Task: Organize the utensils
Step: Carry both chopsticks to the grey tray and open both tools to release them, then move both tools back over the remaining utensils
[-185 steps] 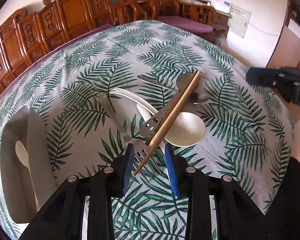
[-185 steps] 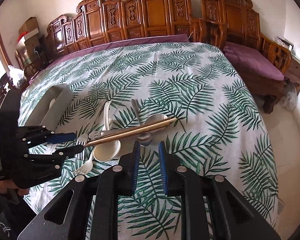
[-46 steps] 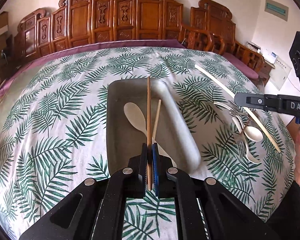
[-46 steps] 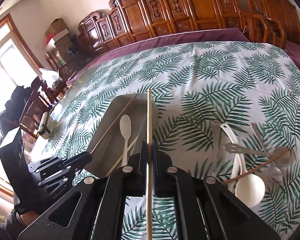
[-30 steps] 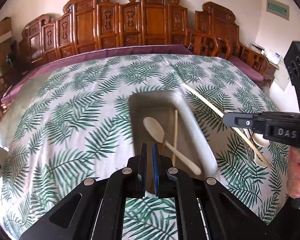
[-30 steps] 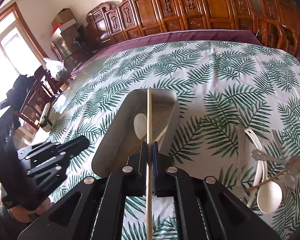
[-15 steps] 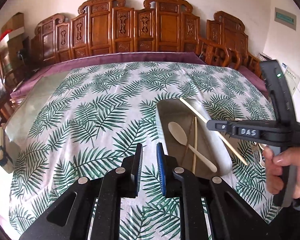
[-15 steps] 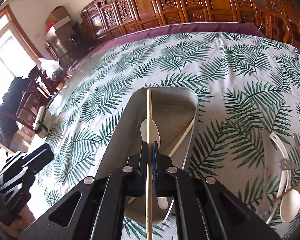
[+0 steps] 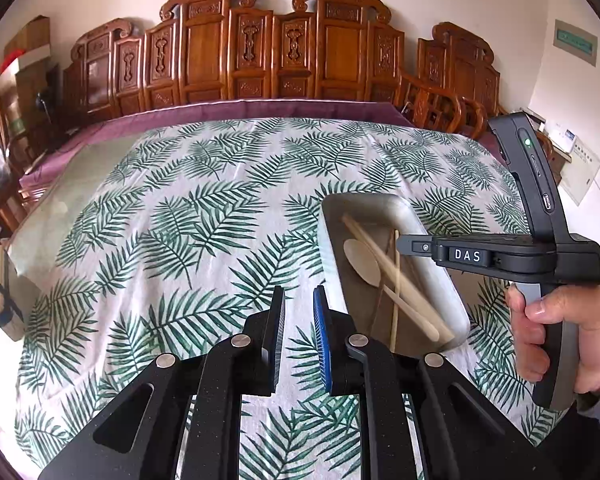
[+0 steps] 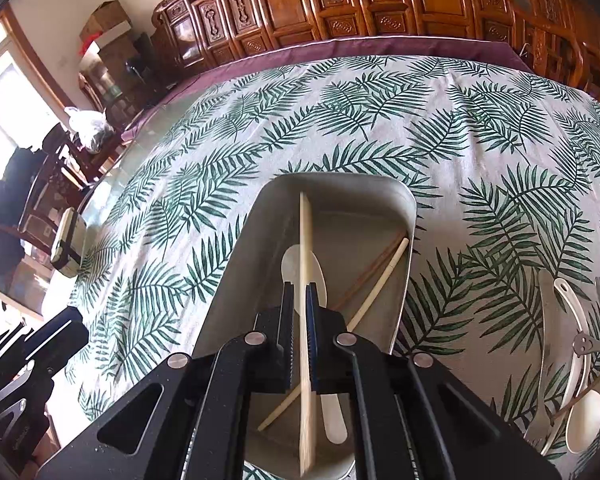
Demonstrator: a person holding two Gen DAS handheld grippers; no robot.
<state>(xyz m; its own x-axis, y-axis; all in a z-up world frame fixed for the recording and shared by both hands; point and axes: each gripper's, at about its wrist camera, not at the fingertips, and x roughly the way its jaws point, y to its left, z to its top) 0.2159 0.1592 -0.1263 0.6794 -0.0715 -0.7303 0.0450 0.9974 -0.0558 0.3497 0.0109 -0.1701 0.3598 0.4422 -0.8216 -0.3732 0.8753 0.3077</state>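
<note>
Wooden chopstick (image 10: 305, 280) sits pinched in the right tongs (image 10: 299, 304) at frame centre above the tray (image 10: 236, 264); left tongs (image 9: 299, 320) gape slightly, empty.

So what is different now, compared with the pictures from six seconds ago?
The left hand-held gripper carried one wooden chopstick from the pile into the grey metal tray, let it go, drew back left and is open. The right hand-held gripper took the other pale chopstick and holds it over the tray. The wooden spoon in the tray and the white ladle on the leaf-print cloth stayed.
</note>
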